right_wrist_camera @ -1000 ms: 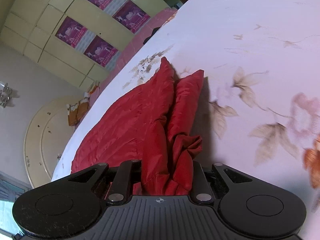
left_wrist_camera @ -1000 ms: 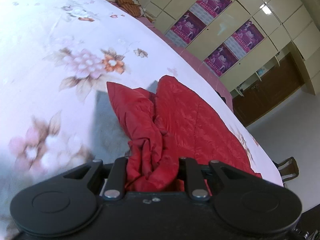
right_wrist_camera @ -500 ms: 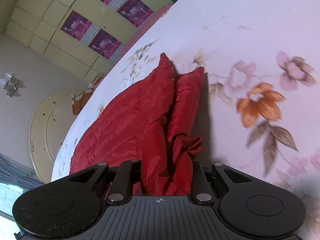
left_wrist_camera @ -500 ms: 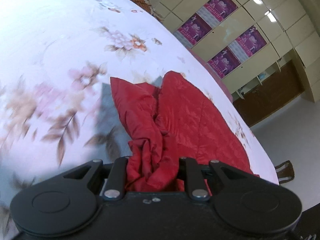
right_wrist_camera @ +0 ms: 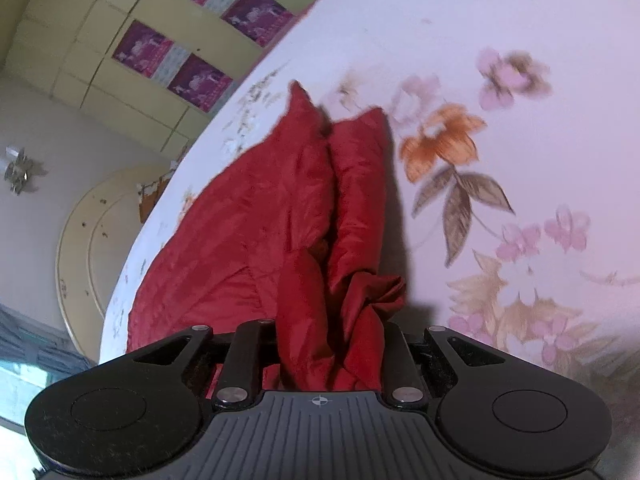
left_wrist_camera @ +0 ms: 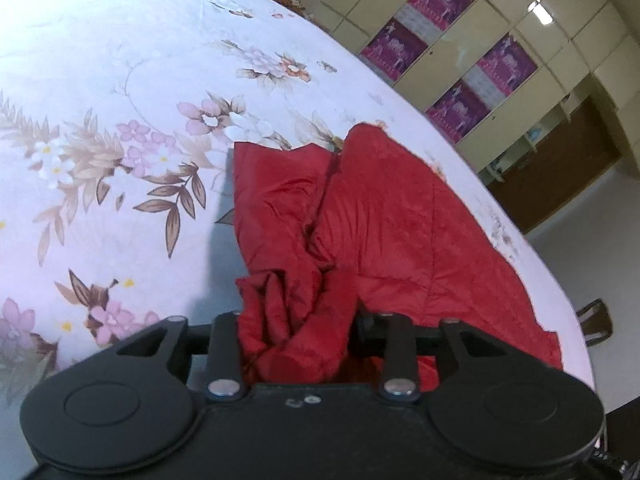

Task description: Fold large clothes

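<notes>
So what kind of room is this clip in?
Most likely a bedroom at home. The red garment lies on a floral bed sheet, cream wardrobe doors with pink posters line the wall, and both grippers grip the garment.

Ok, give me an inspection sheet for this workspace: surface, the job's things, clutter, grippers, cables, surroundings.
Surface: floral sheet covering the whole work area; its print shows in both views.
Job's things: one red garment, partly doubled over, two corners pointing away from the cameras.
Clutter: nothing seen on the sheet beside the garment.
Grippers: left gripper shut on a bunched edge of the garment; right gripper likewise shut on a bunched edge.
Cables: nothing seen.
Surroundings: cream cabinets with purple posters, brown wooden unit beyond the far edge, chair beside the edge.
</notes>
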`<state>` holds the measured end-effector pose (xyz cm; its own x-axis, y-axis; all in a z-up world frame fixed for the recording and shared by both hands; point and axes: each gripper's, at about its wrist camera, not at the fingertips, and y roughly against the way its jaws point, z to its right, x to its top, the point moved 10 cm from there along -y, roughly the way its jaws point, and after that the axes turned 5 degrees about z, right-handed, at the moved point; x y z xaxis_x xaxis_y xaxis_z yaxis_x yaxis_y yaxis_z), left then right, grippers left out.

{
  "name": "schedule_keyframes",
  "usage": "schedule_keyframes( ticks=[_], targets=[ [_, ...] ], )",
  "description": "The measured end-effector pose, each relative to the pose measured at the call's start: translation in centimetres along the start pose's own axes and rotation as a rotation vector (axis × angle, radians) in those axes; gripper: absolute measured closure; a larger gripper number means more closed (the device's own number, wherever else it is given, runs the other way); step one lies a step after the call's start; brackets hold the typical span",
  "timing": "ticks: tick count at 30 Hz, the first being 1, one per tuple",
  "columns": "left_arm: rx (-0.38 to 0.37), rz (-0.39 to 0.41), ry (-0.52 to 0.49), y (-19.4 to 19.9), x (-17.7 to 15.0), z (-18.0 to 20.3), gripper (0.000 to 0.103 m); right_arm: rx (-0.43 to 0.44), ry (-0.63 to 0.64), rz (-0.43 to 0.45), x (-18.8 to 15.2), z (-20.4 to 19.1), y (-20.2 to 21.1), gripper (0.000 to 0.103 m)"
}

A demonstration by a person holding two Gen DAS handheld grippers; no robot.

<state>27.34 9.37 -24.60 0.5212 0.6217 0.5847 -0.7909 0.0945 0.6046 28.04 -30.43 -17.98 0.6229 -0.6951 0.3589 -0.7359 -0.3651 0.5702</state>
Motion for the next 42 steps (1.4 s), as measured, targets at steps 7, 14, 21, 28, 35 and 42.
schedule_keyframes(
  ticks=[7,14,21,28,35,42],
  targets=[
    [-0.060,-0.015,0.051,0.1,0.2,-0.6,0.064,-0.012,0.003,0.058,0.9,-0.1,0.1,0.074],
    [-0.112,-0.031,0.100,0.7,0.2,-1.1,0.062,-0.176,-0.018,0.260,4.1,3.0,5.0,0.045],
    [-0.140,-0.073,0.125,0.9,0.2,-1.3,0.059,-0.153,0.134,0.306,4.7,-0.9,7.4,0.082],
    [-0.020,0.031,0.065,6.9,0.0,-2.9,0.061,-0.064,0.354,0.177,-1.1,-8.5,3.5,0.082],
    [-0.075,0.178,-0.198,8.4,3.6,3.6,0.061,-0.019,0.427,0.089,-4.4,-10.8,0.3,0.082],
    [-0.043,0.015,-0.029,8.4,0.5,0.0,0.045,0.052,0.566,0.036,-7.4,-14.5,-0.8,0.082]
  ],
)
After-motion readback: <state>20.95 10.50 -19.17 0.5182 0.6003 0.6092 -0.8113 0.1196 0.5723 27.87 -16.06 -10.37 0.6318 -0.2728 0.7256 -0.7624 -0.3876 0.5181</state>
